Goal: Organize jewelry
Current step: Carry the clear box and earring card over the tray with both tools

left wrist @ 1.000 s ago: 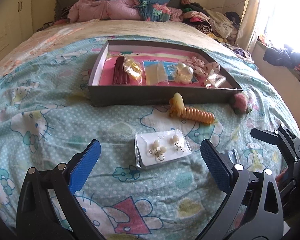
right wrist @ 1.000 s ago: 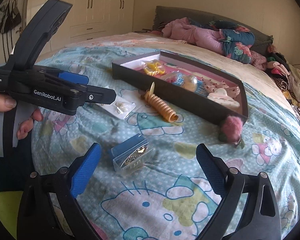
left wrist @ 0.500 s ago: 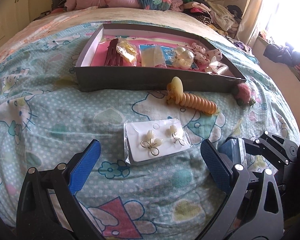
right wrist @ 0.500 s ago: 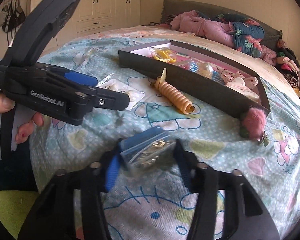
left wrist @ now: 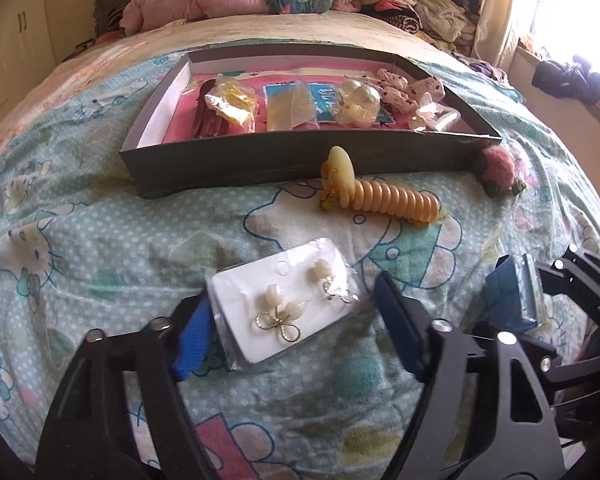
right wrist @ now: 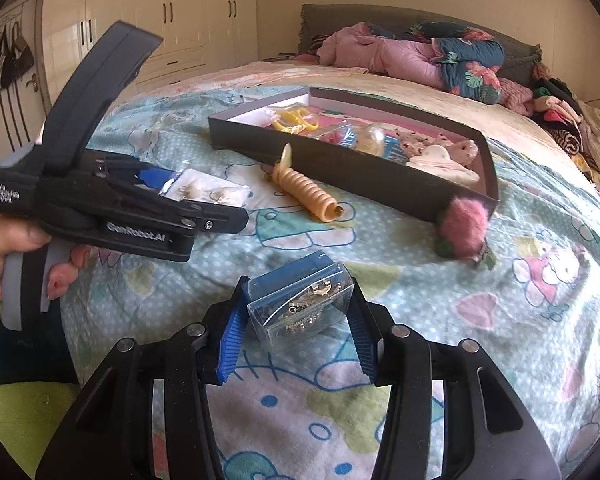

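Right gripper (right wrist: 296,330) around clear jewelry box (right wrist: 302,304)

Earring card (left wrist: 284,306): white, bagged, flat on the bed
Clear box (right wrist: 302,302): blue-lined, tilted, jewelry inside
Tray (left wrist: 300,164): dark, open, holding trinkets

1 tray (left wrist: 228,168), 1 earring card (left wrist: 284,312), 1 spiral clip (left wrist: 384,196), 1 clear box (right wrist: 300,300).

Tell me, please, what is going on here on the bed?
A person is sorting jewelry into a dark tray on the bed. The right hand-held gripper is shut on a small clear box of trinkets. The left hand-held gripper is closing around a bagged earring card, left pad already at its edge. A coiled hair tie and pink pompom lie outside the tray.
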